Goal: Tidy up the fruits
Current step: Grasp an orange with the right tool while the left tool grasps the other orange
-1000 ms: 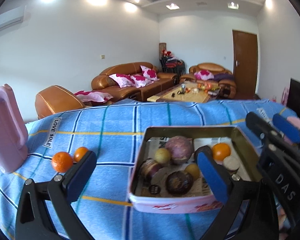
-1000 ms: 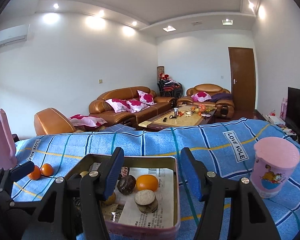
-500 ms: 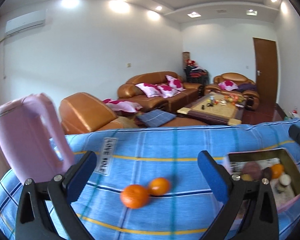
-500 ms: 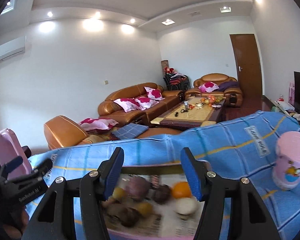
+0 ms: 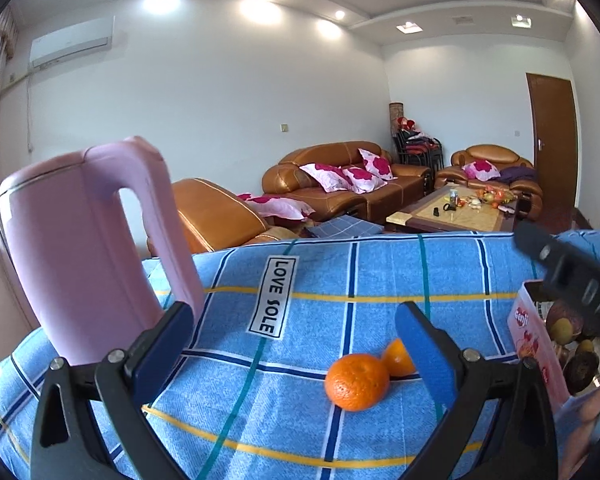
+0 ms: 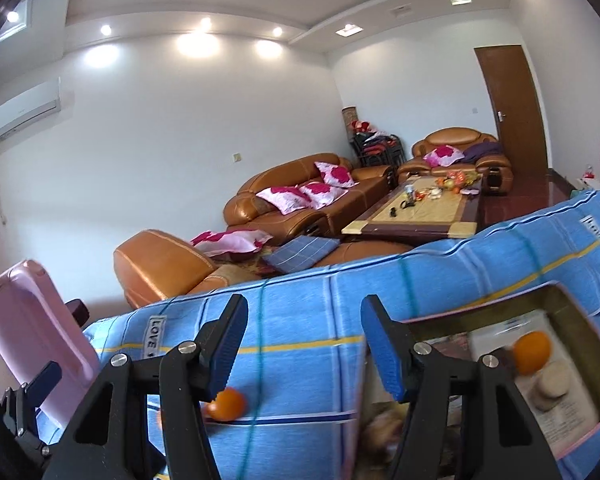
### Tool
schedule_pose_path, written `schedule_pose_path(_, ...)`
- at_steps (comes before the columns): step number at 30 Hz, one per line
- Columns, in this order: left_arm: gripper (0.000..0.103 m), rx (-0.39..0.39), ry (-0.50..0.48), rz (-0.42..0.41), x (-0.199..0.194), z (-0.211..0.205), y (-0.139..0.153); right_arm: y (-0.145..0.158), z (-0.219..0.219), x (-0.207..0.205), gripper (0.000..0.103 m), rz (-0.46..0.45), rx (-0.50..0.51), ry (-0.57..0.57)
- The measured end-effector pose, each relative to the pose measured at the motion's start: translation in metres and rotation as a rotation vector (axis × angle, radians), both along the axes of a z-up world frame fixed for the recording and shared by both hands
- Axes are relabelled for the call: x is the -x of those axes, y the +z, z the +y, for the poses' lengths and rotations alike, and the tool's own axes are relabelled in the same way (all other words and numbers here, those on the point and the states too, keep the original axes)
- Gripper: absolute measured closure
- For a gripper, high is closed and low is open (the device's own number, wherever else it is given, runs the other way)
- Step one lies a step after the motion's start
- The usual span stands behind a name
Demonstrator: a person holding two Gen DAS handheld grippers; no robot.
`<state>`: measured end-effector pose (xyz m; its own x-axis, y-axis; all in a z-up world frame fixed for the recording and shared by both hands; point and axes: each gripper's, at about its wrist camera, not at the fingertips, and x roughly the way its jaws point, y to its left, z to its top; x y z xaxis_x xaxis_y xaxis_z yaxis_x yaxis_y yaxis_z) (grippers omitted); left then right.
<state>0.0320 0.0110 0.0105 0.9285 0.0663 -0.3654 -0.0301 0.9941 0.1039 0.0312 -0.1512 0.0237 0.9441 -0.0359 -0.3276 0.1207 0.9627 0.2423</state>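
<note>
My left tongs (image 5: 296, 344) and right tongs (image 6: 304, 344) are apart and empty, because two oranges (image 5: 358, 381) at my left tongs' four o'clock must go into the tin (image 5: 534, 334) at three o'clock.

Two oranges (image 5: 357, 381) touching, beside fruit tin (image 5: 530, 334)

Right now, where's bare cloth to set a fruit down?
Free: the blue cloth between the pink kettle and the two oranges, around the LOVE SOLE label, and the strip behind the oranges. Crowded: the fruit tin on the right, already holding many fruits.
</note>
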Motion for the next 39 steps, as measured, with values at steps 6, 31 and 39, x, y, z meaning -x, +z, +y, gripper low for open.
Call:
schedule_pose_path(6, 0.000, 0.017, 0.000, 0.050, -0.004, 0.007, -0.004, -0.013, 0.012, -0.002, 0.042, 0.036, 0.031, 0.039)
schedule_pose_path(31, 0.000, 0.004, 0.181, 0.324, -0.043, 0.056, -0.032, -0.058, 0.057, -0.068, 0.060, 0.449, 0.173, 0.392)
schedule_pose_path(39, 0.000, 0.014, 0.179, 0.324, -0.049, 0.063, -0.028, -0.067, 0.055, -0.086, 0.060, 0.499, 0.032, 0.406)
